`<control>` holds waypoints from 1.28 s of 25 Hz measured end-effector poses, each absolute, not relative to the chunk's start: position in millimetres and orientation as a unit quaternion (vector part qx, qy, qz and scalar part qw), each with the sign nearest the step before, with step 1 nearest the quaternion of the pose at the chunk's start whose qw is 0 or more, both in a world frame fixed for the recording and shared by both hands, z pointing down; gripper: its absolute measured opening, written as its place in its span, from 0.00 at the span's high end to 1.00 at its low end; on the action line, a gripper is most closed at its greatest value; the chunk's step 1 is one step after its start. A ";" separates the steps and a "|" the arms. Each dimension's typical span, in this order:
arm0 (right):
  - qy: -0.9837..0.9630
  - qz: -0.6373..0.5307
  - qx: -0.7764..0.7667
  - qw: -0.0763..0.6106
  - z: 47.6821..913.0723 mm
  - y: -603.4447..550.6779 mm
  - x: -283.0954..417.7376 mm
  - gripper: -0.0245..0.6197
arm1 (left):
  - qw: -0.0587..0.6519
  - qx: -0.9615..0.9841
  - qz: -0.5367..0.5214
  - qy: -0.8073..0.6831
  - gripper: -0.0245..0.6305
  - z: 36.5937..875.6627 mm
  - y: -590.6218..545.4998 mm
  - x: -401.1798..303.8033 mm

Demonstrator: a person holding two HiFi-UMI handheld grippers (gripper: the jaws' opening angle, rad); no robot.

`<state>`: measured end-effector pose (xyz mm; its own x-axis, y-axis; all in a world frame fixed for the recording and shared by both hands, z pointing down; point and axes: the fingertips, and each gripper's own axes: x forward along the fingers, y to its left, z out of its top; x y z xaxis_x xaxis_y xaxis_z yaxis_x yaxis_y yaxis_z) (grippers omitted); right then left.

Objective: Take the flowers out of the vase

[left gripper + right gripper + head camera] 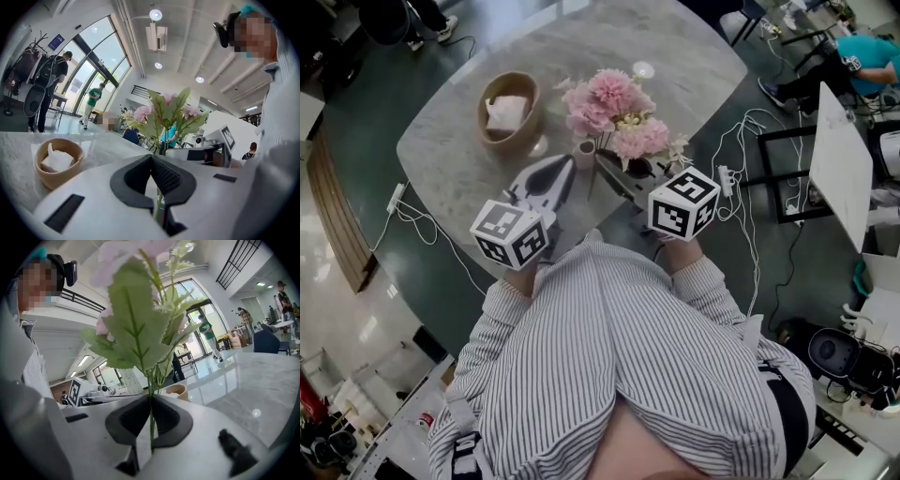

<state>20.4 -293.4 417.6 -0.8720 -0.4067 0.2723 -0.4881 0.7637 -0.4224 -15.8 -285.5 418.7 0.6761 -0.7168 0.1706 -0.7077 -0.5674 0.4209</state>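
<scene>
Only close up: green stem (150,425) between right hand-held gripper (151,398) jaws.

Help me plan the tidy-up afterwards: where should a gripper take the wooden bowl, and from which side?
Pinch the rim of the wooden bowl, one jaw inside and one outside, coming down from above at its left edge. The bowl looks too wide to span, the white napkin fills its middle, and the vase and flowers crowd its right side.
</scene>
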 end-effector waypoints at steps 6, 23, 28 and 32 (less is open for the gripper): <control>-0.935 0.242 0.244 0.087 417.3 -297.0 19.2 0.93 | 0.238 0.887 -0.009 -0.396 0.94 420.5 -287.6 -15.8; -0.934 0.238 0.247 0.096 425.8 -302.5 23.5 0.93 | 0.242 0.885 -0.007 -0.397 0.94 425.6 -289.2 -14.8; -0.935 0.235 0.245 0.102 426.8 -303.1 21.1 0.93 | 0.244 0.885 -0.005 -0.396 0.95 426.6 -289.8 -17.5; -0.934 0.234 0.249 0.103 427.3 -304.8 23.1 0.93 | 0.244 0.886 -0.004 -0.394 0.94 427.6 -290.6 -16.3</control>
